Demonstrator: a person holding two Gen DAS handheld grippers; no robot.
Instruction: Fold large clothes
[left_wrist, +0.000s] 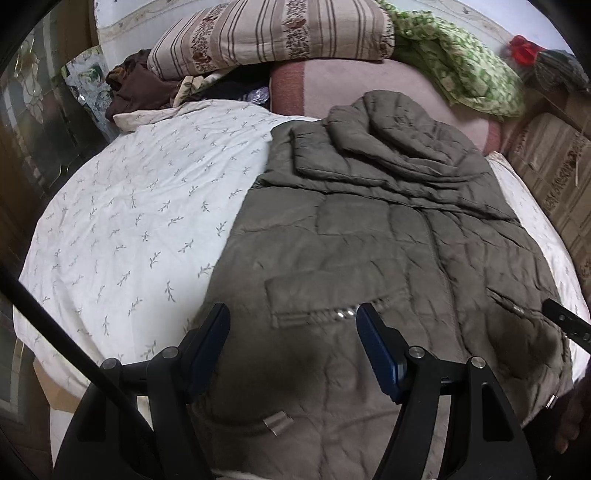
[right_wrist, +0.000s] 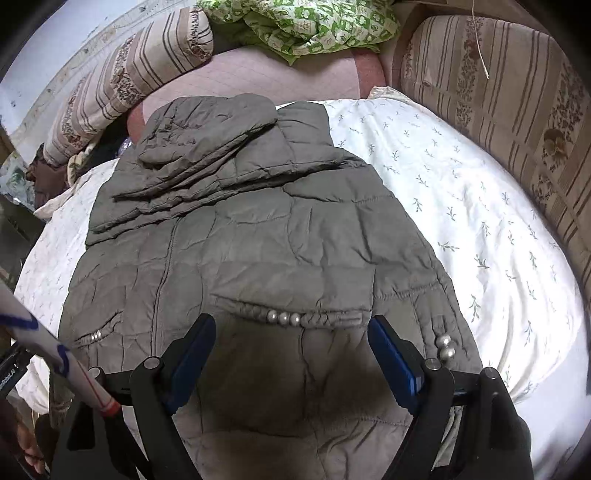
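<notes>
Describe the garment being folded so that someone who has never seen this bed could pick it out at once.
On the white sheet with small leaf sprigs lies one large garment, a grey-brown quilted puffer jacket, with its sleeves folded across the chest. Unlike the striped pillow and the green patterned cloth at the far end of the bed, it is plain-coloured, and its pocket openings carry braided trim with three pearl-like beads.

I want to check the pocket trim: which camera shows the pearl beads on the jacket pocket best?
The right wrist view: three pearl beads sit sharp in the braided pocket trim, between the open fingers of the right gripper. The left wrist view shows only small, blurred beads on the jacket.
</notes>
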